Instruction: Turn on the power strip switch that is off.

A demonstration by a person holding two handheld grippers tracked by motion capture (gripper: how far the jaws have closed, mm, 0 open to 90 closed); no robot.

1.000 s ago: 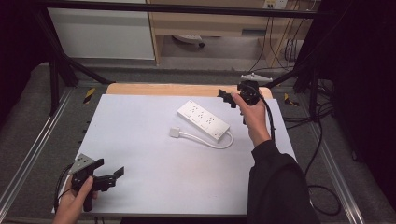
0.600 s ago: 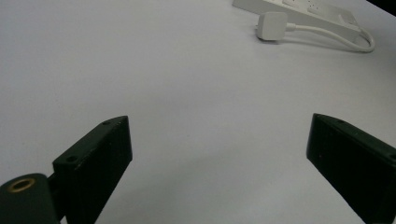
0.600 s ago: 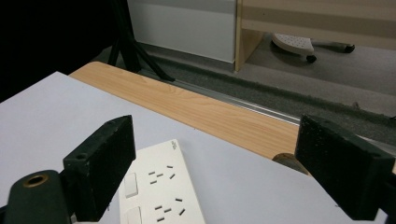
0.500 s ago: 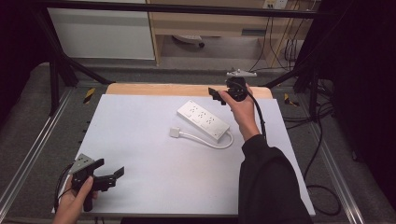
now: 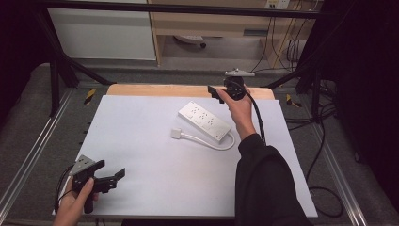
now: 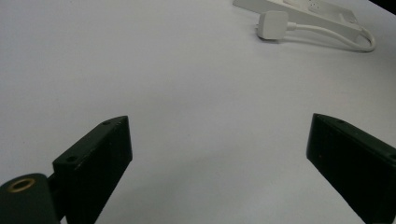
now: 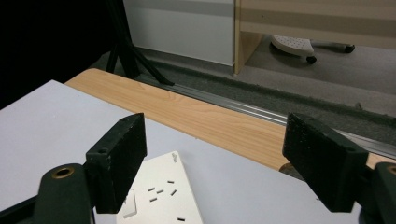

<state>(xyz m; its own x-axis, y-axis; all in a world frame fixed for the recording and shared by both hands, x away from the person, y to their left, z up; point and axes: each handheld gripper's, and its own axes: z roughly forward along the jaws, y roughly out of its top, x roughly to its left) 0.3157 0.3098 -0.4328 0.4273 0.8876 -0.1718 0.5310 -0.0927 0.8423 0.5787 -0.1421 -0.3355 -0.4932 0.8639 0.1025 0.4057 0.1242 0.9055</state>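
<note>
A white power strip (image 5: 204,121) lies slanted on the white table top (image 5: 141,146), with its short cable (image 5: 221,145) looped back to a white plug (image 5: 177,133) beside it. My right gripper (image 5: 214,92) hovers over the strip's far end, near the table's back edge. In the right gripper view its jaws (image 7: 215,158) stand apart with nothing between them, having just been closing a little, and the strip's end (image 7: 161,196) lies below. My left gripper (image 5: 112,169) rests open at the near left corner. Its jaws (image 6: 219,154) point at the strip (image 6: 308,9) and plug (image 6: 272,24).
A bare wooden strip (image 5: 188,90) runs along the table's back edge. Metal rails (image 5: 33,155) flank both sides. Beyond the table stand a white cabinet (image 5: 103,33) and a chair base (image 7: 294,45). Cables (image 5: 324,141) hang at the right.
My right gripper has moved left along the back edge, closer over the power strip's far end. The left gripper and the strip have stayed put.
</note>
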